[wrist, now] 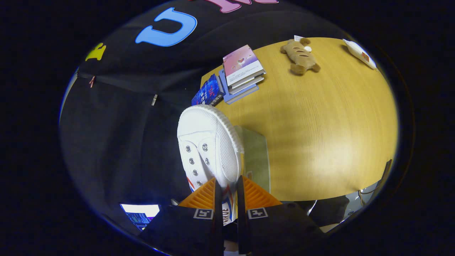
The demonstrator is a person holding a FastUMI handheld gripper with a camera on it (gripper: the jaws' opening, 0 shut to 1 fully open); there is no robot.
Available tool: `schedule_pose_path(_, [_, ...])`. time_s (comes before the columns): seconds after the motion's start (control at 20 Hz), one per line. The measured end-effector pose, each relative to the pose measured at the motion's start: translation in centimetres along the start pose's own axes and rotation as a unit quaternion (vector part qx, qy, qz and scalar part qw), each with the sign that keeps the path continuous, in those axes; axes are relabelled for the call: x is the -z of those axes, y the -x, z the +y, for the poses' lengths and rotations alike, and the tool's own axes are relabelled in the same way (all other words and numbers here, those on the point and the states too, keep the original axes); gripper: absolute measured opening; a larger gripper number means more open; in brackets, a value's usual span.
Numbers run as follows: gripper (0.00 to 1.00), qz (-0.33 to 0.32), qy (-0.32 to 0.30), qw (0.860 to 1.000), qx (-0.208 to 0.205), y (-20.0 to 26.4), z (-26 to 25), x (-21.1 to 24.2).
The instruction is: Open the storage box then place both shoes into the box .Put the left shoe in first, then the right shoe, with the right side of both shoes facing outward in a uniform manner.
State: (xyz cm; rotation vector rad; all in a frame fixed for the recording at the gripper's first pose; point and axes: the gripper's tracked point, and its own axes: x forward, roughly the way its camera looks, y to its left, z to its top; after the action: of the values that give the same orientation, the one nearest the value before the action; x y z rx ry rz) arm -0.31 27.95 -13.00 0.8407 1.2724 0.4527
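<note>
Between our gripper (226, 188) fingers we have the white shoe (208, 142) clamped at its side wall, lifted off the tabletop (320, 135), toe pointing away from us. Just beside it sits a pale translucent storage box (257, 156). Beyond: stacked books (241, 71), plush toy (300, 57), white packet (359, 53).

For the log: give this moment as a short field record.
gripper: shut on shoe, held above table
shoe: white, toe pointing away from the fingers, laceless eyelets showing
box: translucent, beside shoe, on table
table: wooden
books: stacked beyond the shoe
plush toy: far side of table
</note>
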Motion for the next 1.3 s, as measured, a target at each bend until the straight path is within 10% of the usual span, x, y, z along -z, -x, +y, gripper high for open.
schedule_pose_path(0.45, [0.21, 0.052, 0.031, 0.995, 0.075, -6.7, -1.1, 2.9])
schedule_pose_path(0.7, [1.0, 0.037, 0.018, 0.999, 0.029, -6.0, -0.5, 2.3])
schedule_pose_path(1.3, [0.99, -0.033, 0.073, 0.996, 0.026, -2.0, -2.8, 1.5])
